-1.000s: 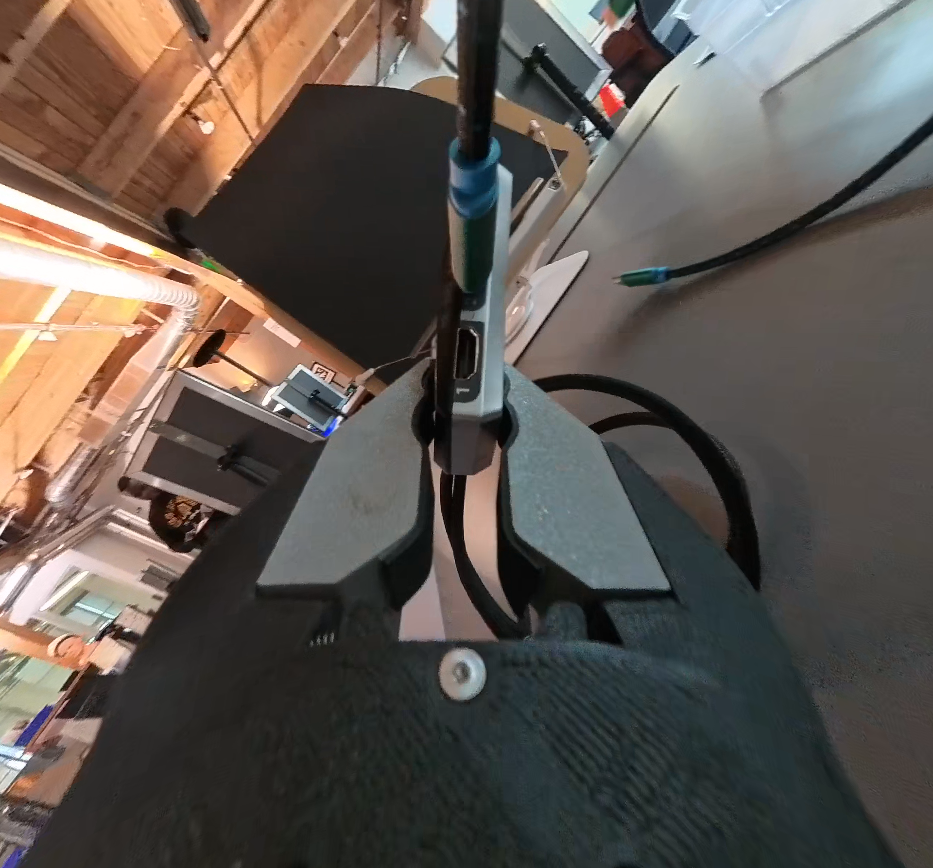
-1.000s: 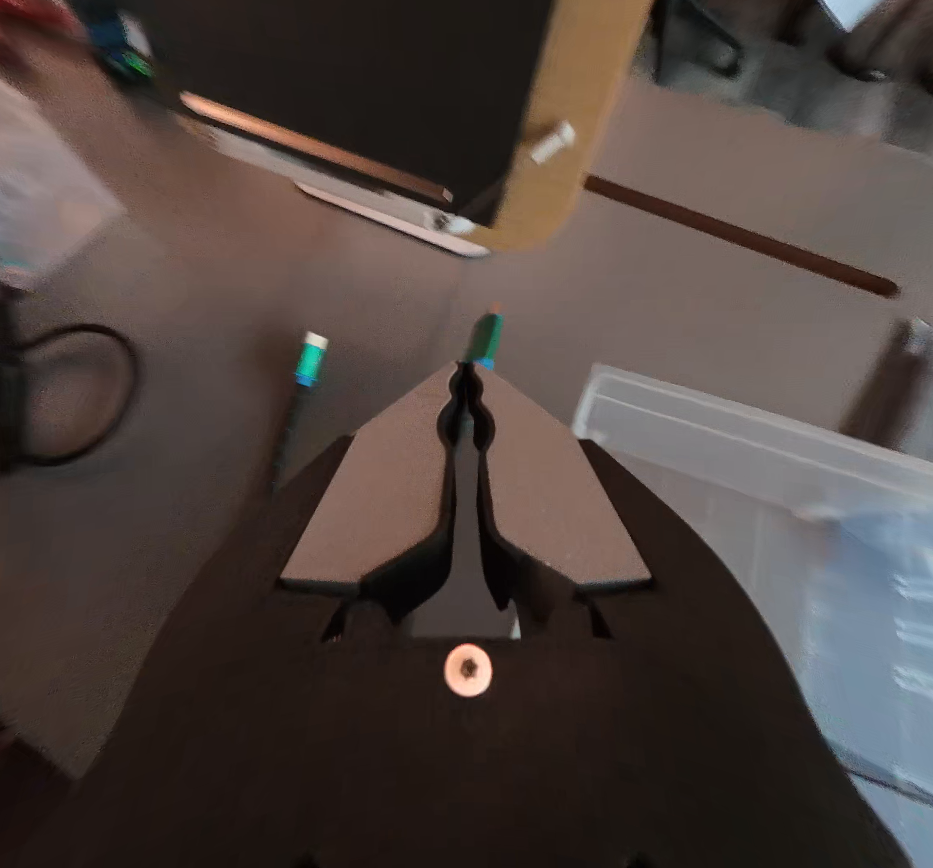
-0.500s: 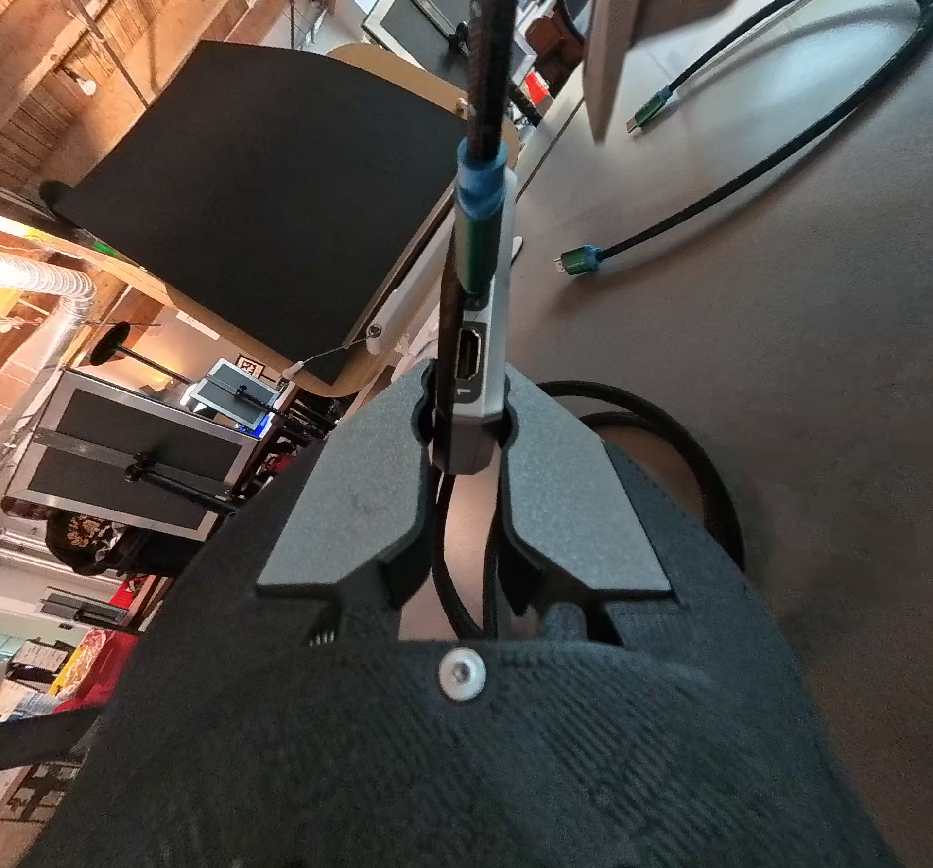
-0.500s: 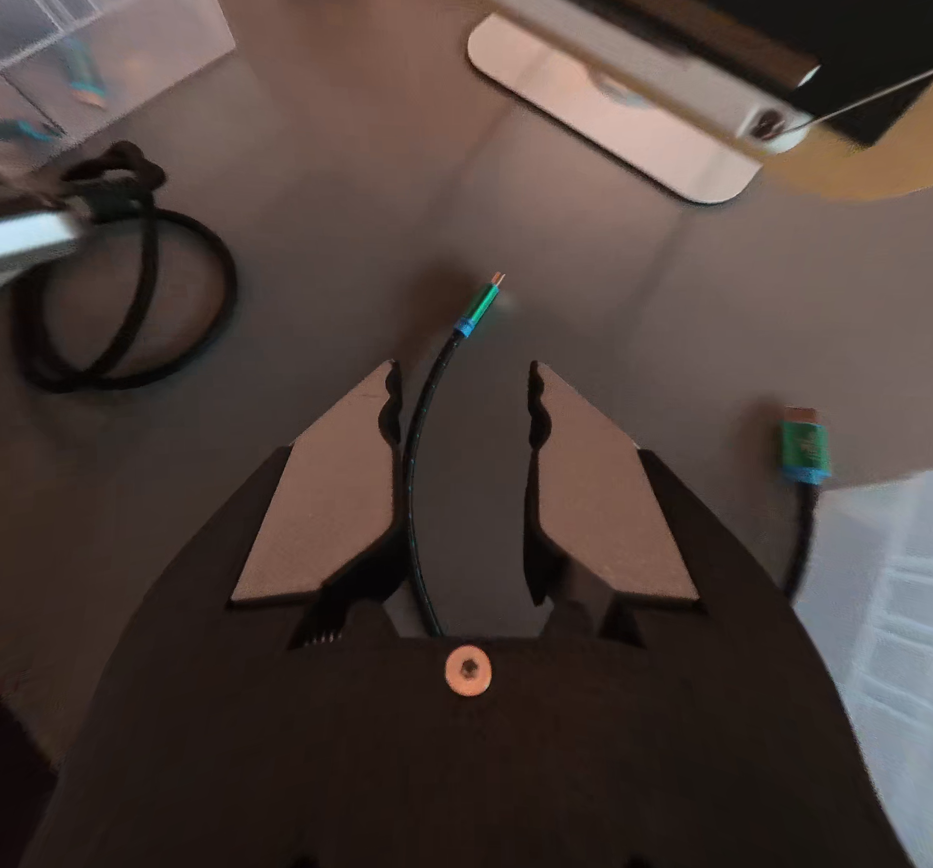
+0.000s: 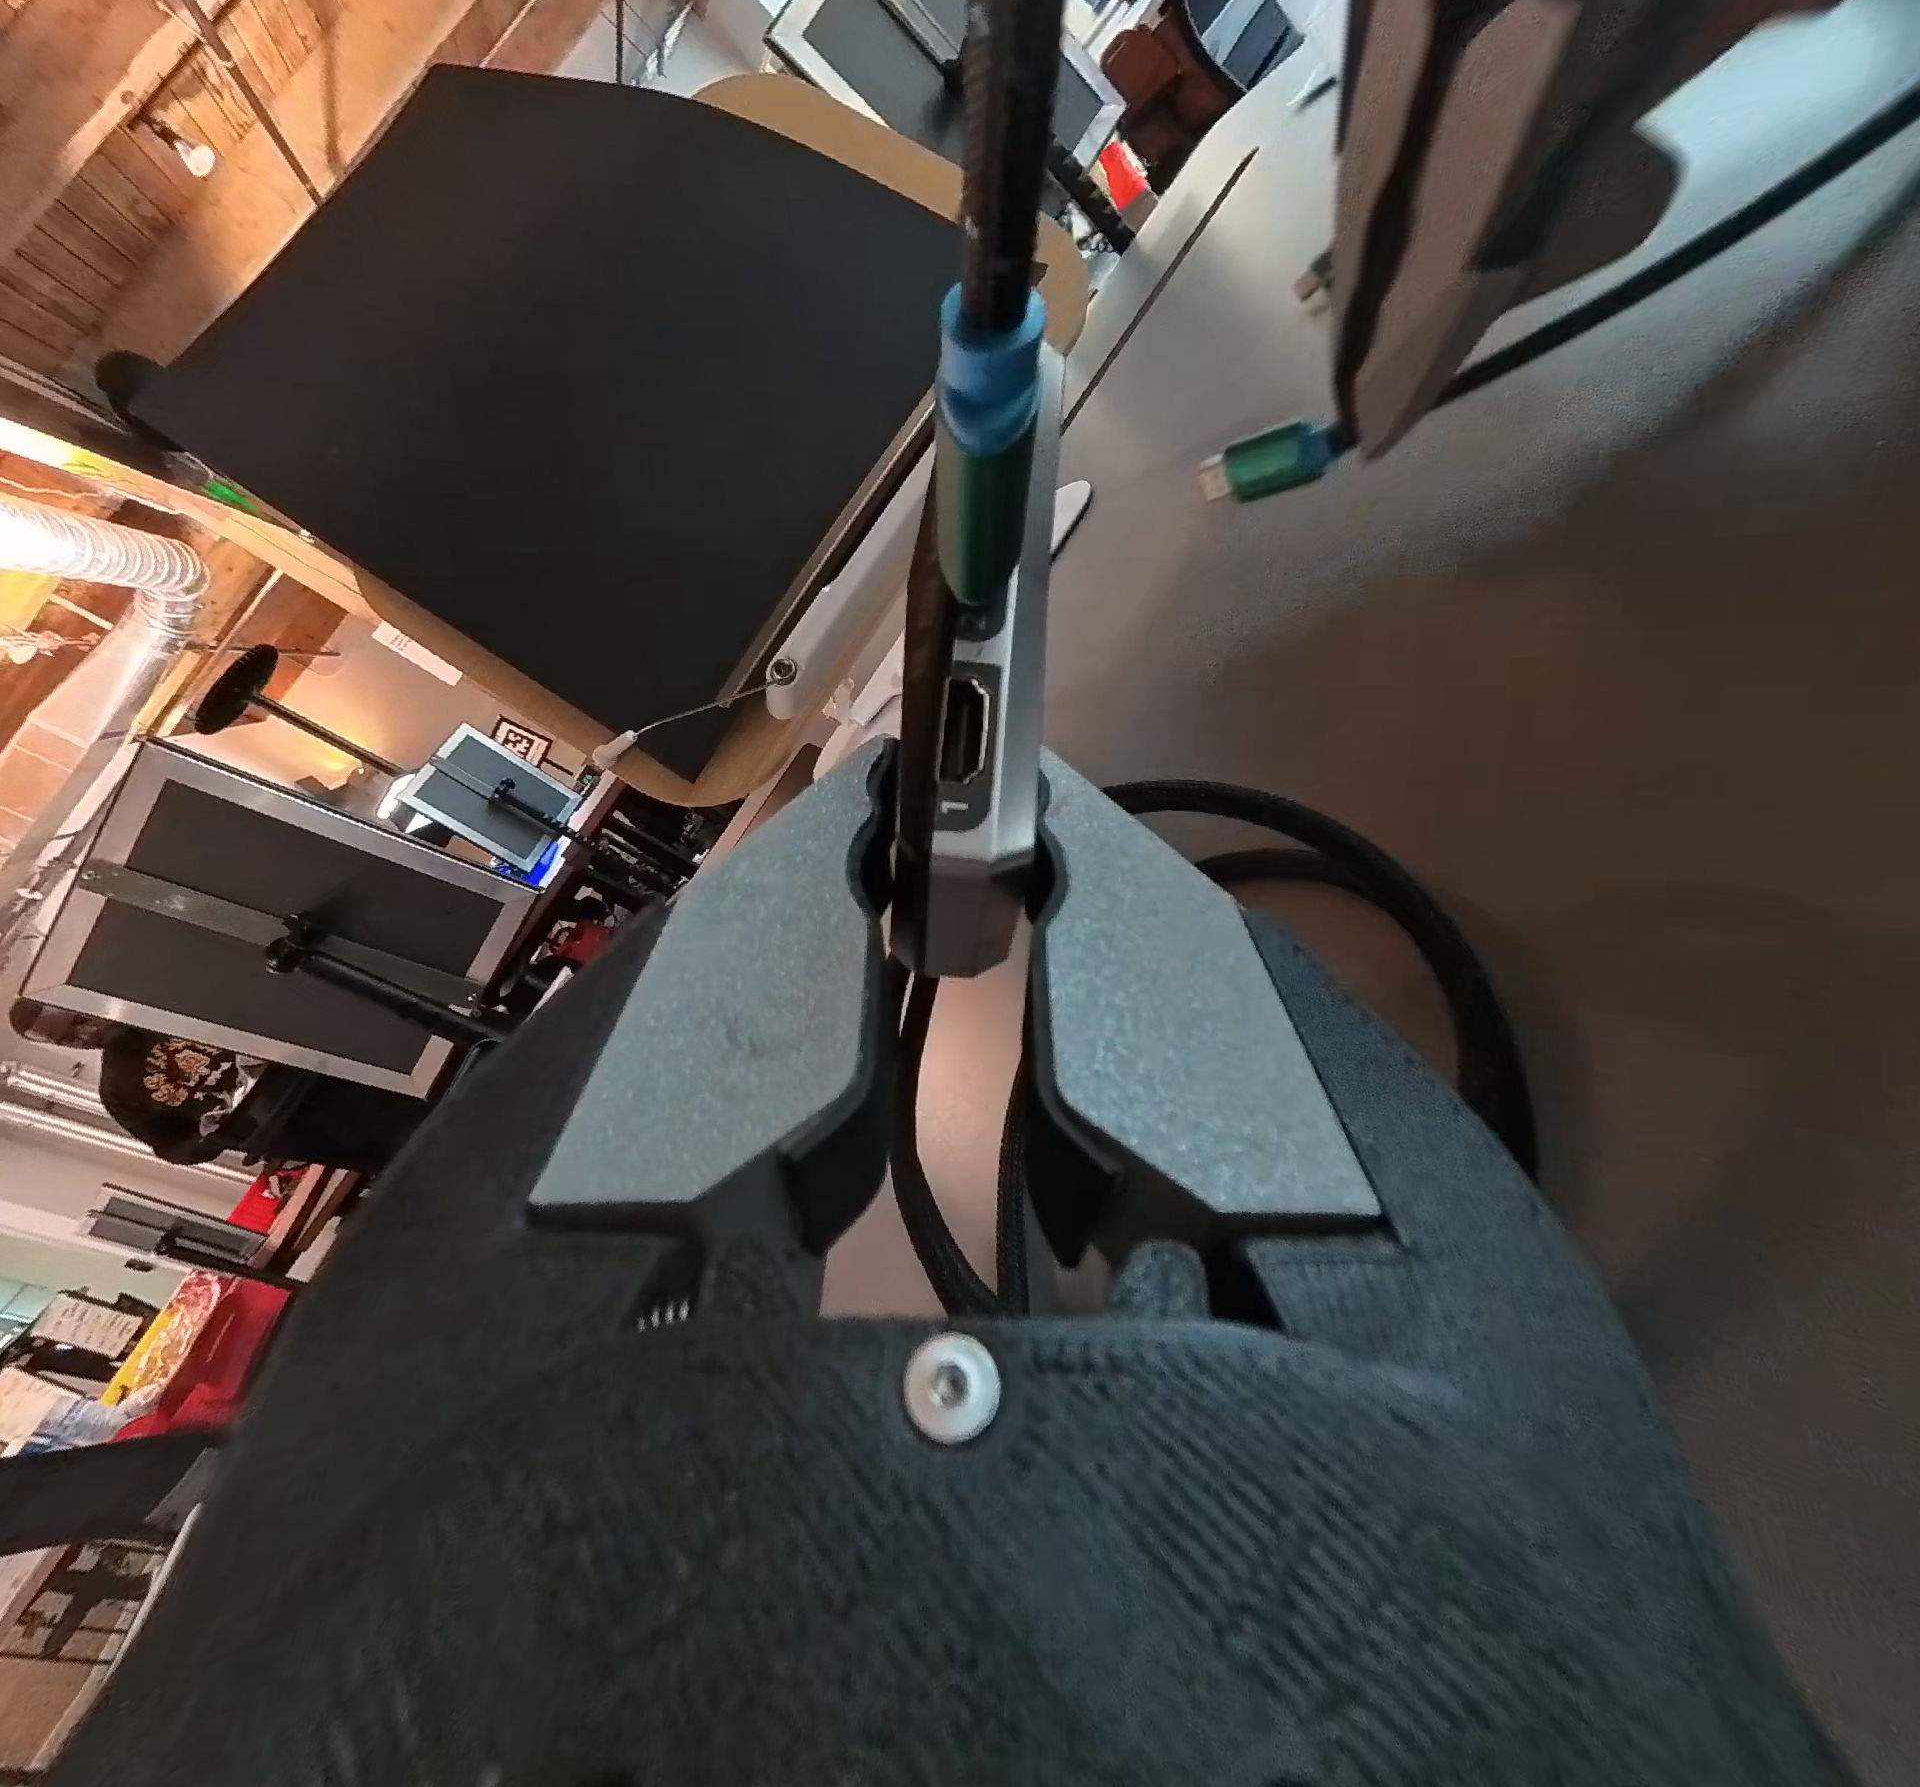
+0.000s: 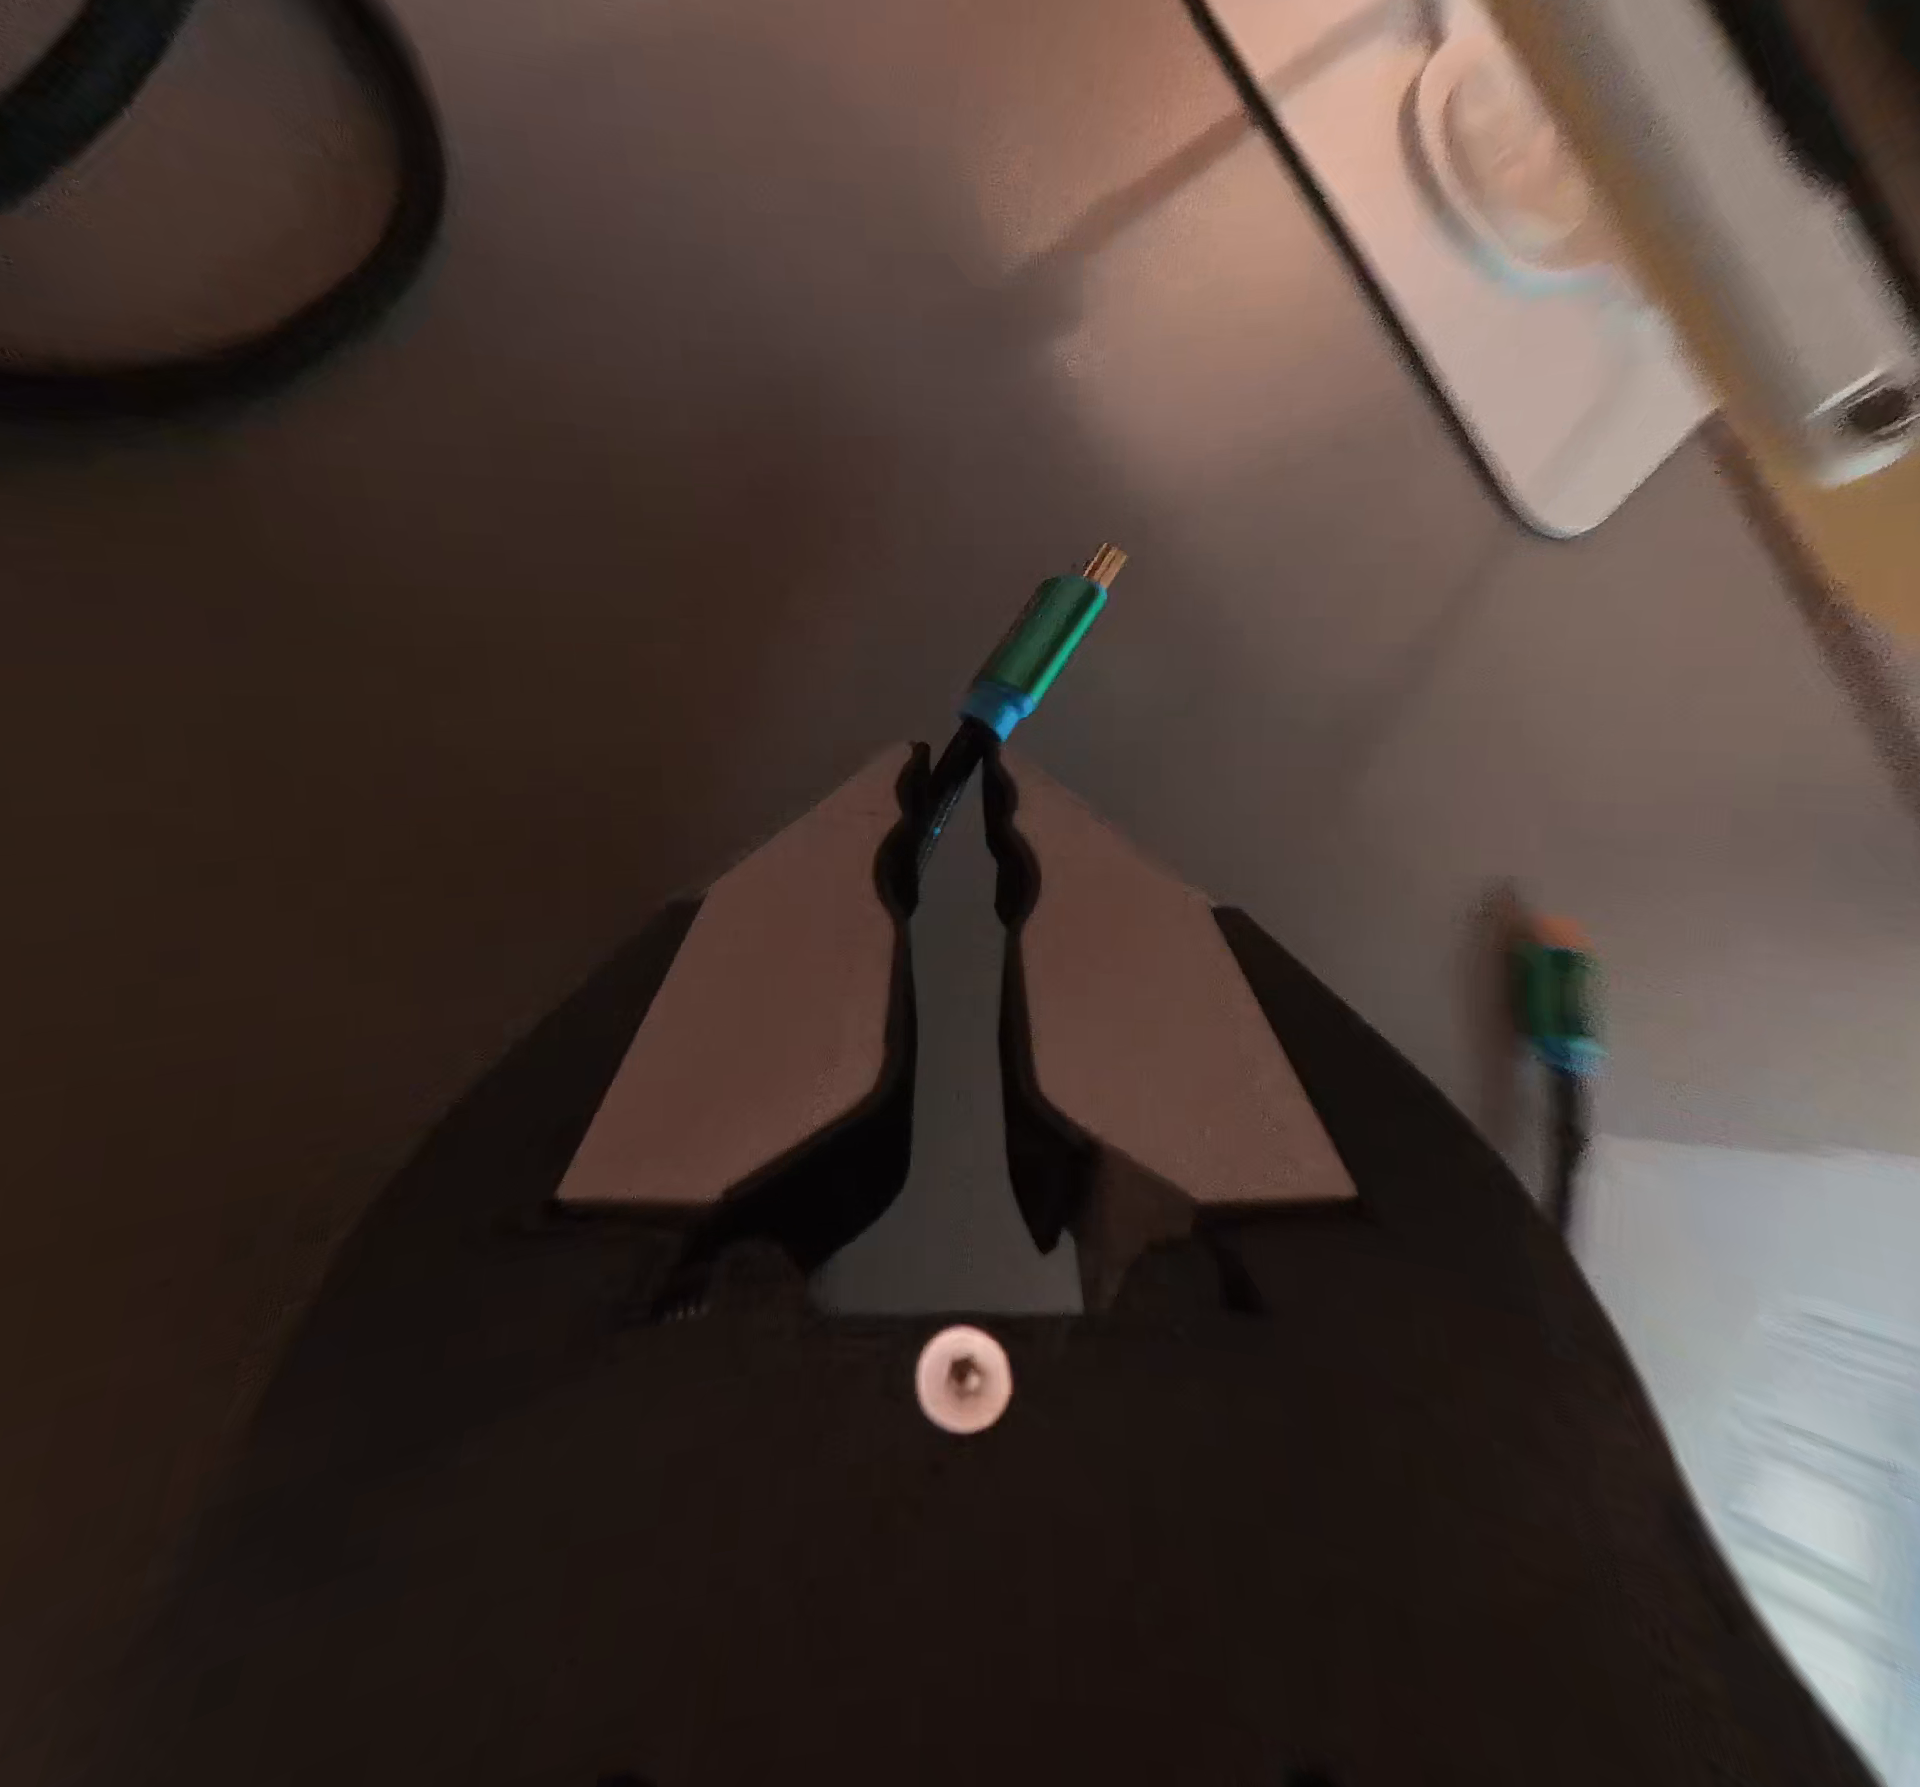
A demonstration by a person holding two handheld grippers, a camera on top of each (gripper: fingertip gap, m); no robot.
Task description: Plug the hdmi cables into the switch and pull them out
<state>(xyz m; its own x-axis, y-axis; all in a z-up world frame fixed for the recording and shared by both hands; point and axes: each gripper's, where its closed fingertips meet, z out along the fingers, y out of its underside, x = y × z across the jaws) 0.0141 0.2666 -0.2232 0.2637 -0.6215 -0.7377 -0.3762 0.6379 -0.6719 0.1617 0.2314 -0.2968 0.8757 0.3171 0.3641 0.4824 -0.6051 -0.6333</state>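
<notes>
My left gripper (image 5: 961, 864) is shut on the grey HDMI switch (image 5: 987, 802) and holds it upright off the table. One black cable with a green and blue plug (image 5: 982, 480) sits in the switch's upper port; the port below (image 5: 961, 729) is empty. My right gripper (image 6: 961, 766) is shut on a black HDMI cable (image 6: 951, 792) just behind its green and blue plug (image 6: 1039, 641), which sticks out past the fingertips, lifted off the table. The right gripper also shows in the left wrist view (image 5: 1382, 407), upper right, with that plug (image 5: 1273, 470) beside its tips.
A further green plug (image 6: 1558, 1005) lies on the brown table (image 6: 623, 490) at the right. A coil of black cable (image 6: 260, 179) lies at the upper left. A monitor's white foot (image 6: 1455, 210) stands at the upper right. A clear plastic bin (image 6: 1766, 1374) is at the right edge. The gap from one gripper's tips to the other's is roughly 15 cm.
My right gripper opened over a cable on the table, then closed on it behind the plug and lifted it. My left gripper kept its hold on the switch and tilted a little.
</notes>
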